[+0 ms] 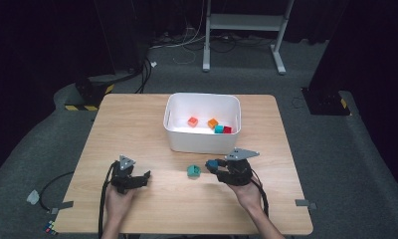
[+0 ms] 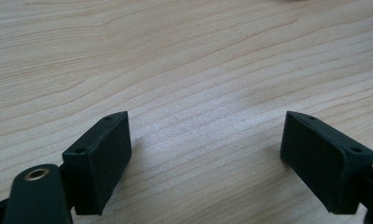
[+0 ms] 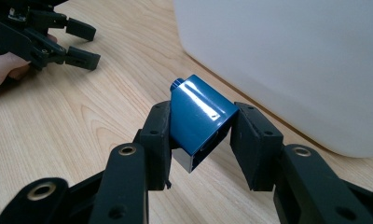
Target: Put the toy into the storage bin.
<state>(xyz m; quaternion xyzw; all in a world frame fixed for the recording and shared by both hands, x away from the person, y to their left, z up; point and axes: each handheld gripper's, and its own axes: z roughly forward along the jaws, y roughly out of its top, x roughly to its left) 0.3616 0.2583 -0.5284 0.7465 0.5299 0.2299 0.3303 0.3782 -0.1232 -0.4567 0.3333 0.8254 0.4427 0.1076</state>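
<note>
The right gripper (image 3: 201, 135), clenched on a tilted blue block (image 3: 201, 119) just beside the white bin (image 1: 203, 137), apparently for dropping among the blocks inside, while the left gripper (image 2: 205, 154) rested released on the table (image 2: 184, 60).

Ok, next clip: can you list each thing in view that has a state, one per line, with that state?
Right gripper: shut on the blue block, off the table.
Blue block: held tilted between the fingers.
Left gripper: open, nothing between its fingers, low over the table.
Teal block: loose on the table, in front of the bin.
White bin: upright, open-topped, holding four small blocks.
</note>
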